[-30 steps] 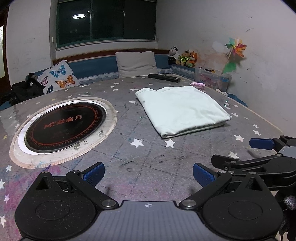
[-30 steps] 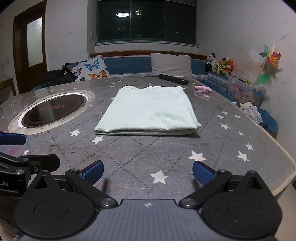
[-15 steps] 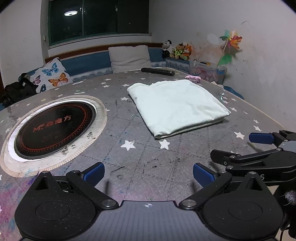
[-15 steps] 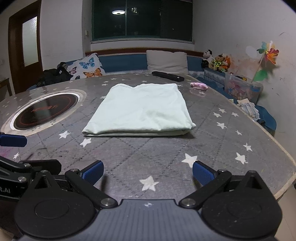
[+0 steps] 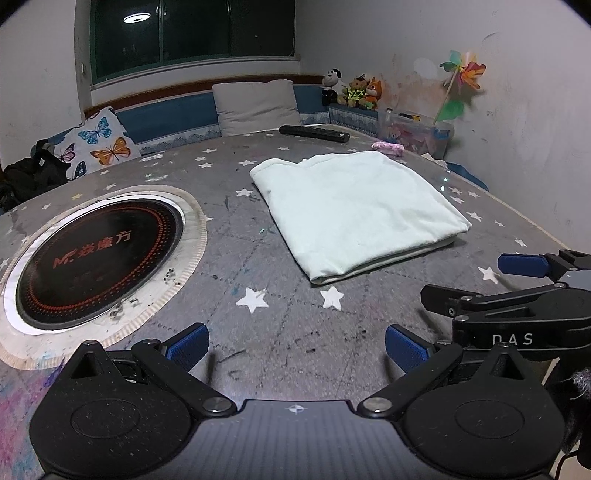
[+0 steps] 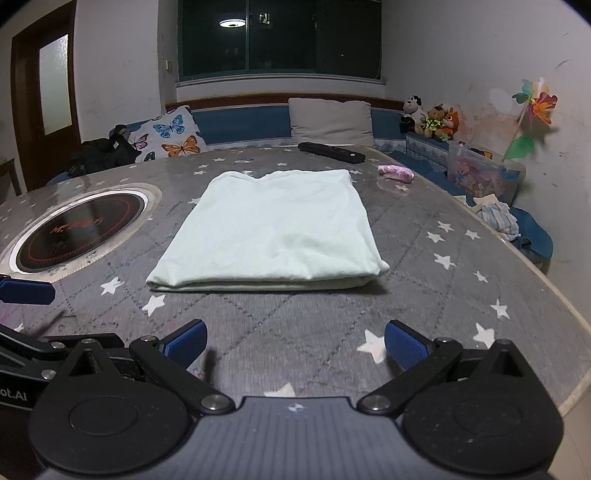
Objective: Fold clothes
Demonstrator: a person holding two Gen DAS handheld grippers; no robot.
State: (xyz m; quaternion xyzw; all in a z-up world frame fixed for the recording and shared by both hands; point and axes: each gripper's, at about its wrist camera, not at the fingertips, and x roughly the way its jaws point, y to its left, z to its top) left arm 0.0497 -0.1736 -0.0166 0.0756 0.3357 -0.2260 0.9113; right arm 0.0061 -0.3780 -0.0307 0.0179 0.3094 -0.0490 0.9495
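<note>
Left wrist view: left gripper (image 5: 297, 345) low over the table (image 5: 280, 325), jaws wide and empty, folded pale shirt (image 5: 356, 210) flat ahead to the right; right wrist view: right gripper (image 6: 295, 343) jaws wide too, shirt (image 6: 273, 232) straight ahead, untouched.

White scuffed walls (image 6: 461, 48) enclose a dark window (image 6: 279, 35) reflecting a ceiling lamp (image 6: 232, 23). Beneath it runs a blue bench (image 6: 240, 123) with a grey cushion (image 6: 330, 122) and a butterfly pillow (image 6: 168, 134); a brown door (image 6: 44, 99) stands far left.
</note>
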